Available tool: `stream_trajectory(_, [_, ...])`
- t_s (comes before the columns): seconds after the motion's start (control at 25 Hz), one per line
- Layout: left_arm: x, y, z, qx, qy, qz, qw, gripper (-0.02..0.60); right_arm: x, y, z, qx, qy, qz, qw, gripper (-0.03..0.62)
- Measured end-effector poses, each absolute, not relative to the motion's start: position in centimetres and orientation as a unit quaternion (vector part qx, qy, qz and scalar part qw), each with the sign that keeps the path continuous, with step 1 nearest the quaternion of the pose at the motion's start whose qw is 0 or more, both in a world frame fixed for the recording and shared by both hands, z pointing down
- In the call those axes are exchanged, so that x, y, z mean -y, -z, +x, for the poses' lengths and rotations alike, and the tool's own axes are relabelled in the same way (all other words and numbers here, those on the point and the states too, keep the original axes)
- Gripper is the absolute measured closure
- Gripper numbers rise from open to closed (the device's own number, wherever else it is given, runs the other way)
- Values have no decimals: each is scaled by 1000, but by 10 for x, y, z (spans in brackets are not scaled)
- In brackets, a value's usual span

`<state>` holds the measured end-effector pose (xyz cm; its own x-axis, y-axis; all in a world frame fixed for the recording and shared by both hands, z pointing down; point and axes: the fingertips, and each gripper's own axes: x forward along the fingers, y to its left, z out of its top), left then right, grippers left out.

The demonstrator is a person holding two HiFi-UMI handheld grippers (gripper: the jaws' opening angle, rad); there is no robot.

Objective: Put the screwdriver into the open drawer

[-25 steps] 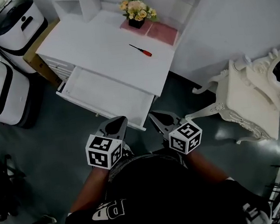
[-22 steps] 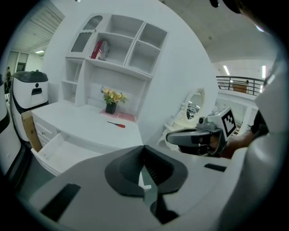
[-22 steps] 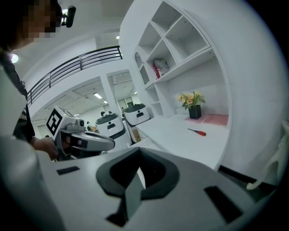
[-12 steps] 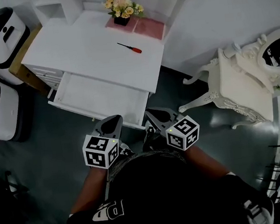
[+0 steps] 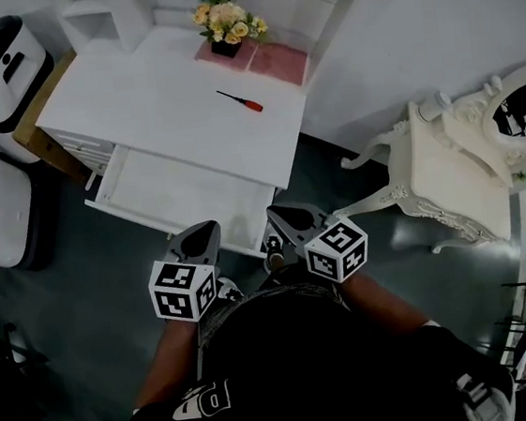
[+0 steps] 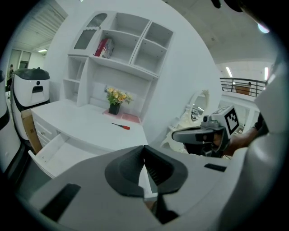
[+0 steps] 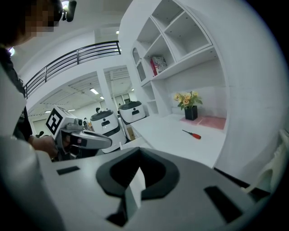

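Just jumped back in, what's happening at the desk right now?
A person stands in front of the white desk with a claw in each hand. The left claw and the right claw are both shut and empty, held close to the front edge of the open drawer. The screwdriver lies untouched on the desktop near the flowers, so it is not yet picked up.

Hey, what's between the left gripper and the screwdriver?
In the head view, going from the left gripper: the open drawer, then bare white desk top up to the screwdriver.
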<state>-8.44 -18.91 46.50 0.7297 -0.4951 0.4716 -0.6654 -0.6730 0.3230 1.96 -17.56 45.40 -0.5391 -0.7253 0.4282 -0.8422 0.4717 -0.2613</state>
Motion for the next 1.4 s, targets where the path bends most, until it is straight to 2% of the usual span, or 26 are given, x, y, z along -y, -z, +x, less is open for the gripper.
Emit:
stream_trajectory(0.44, [231,-486,-70,376,-196,871,250,566,255,-474,79,847,-214,461,157,588])
stream_trajectory(0.84, [263,-506,-60,433,-208,836,265,566,350,-525,124,843,-206,444,225,588])
stream_trajectory(1.08, [280,-526,-57,466,-163,799,342,566,397,-568,138,840,-220,412,277,579])
stream_trajectory(1.4, [288,-530,-63,513,-190,769,331,566,465,-604,156,831,-200,406,323,545])
